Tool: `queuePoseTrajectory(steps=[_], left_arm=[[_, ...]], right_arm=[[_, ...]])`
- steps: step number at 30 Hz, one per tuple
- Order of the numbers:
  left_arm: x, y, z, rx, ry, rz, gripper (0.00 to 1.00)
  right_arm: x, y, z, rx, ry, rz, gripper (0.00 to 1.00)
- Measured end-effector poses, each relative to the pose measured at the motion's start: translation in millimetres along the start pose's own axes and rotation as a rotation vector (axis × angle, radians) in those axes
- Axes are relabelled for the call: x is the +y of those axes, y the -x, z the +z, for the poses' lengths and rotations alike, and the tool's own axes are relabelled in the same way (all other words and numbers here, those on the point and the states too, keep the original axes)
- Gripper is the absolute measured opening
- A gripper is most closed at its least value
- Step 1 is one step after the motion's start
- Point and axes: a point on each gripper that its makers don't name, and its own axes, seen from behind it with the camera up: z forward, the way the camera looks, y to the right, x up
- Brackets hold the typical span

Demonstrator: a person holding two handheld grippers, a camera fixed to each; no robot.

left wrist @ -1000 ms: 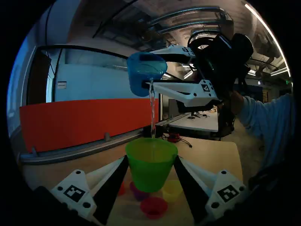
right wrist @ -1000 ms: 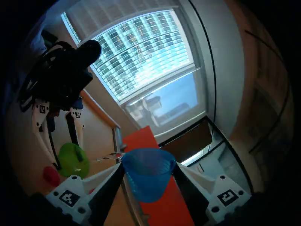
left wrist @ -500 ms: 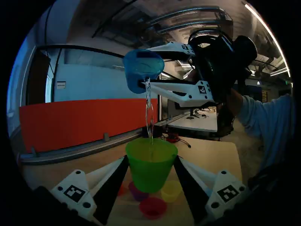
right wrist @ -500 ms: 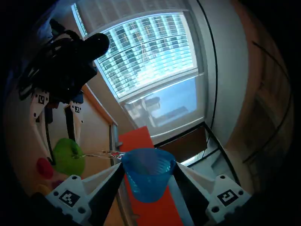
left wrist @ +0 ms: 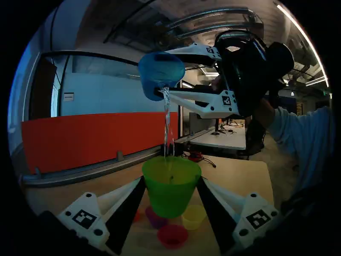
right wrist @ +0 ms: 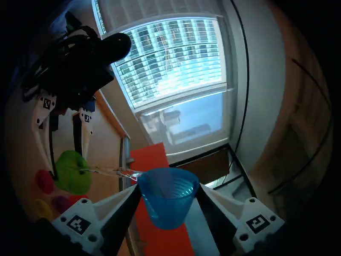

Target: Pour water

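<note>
My left gripper [left wrist: 171, 194] is shut on a green cup [left wrist: 171, 184], held upright above the wooden table [left wrist: 238, 173]. High above it the right gripper [left wrist: 170, 81] holds a blue cup [left wrist: 160, 72] tipped over. A thin stream of water [left wrist: 166, 123] falls from the blue cup into the green one. In the right gripper view my right gripper [right wrist: 167, 205] is shut on the blue cup [right wrist: 167, 196]. Water [right wrist: 115, 172] runs from its rim toward the green cup [right wrist: 73, 172], which sits between the left gripper's fingers [right wrist: 83, 132].
Small red [left wrist: 173, 235], purple [left wrist: 154, 216] and yellow [left wrist: 193, 216] cups stand on the table below the green cup. A person's sleeve [left wrist: 307, 136] is at the right. An orange wall panel [left wrist: 85, 136] runs behind the table. A bright window with blinds [right wrist: 174, 64] faces the right gripper.
The right gripper has tipped the blue cup further and shifted it slightly left and up. The water keeps falling into the green cup, which has stayed still.
</note>
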Motion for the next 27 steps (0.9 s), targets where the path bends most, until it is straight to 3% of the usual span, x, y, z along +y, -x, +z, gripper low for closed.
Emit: queuePoseTrajectory(steps=[27], left_arm=[[8.0,-6.1,-0.7,0.006,0.007,0.010,0.85]], right_arm=[[13.6,-13.3,-1.9,0.009,0.032,-0.137,0.91]])
